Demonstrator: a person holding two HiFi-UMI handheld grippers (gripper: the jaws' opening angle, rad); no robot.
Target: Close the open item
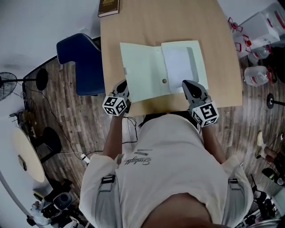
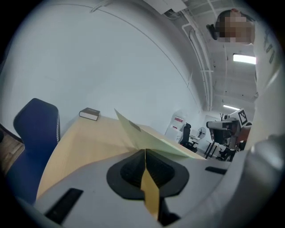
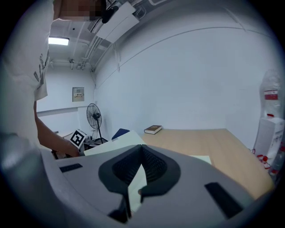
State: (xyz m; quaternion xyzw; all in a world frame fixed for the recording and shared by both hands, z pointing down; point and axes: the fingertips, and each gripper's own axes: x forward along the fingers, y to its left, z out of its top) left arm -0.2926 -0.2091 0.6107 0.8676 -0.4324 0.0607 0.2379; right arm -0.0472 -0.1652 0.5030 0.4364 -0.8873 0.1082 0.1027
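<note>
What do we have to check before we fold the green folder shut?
1. The folder lies open on the table, with room to fold: ok.
2. The left claw is shut on the edge of the folder's left flap, and that flap is tilted up: ok.
3. The right claw has its tips together over the right flap. Is it pinching the flap? Cannot tell.
4. The white sheet lies inside the right half, with nothing sticking out: ok.
5. The book sits at the far corner, out of the flap's way: ok.
</note>
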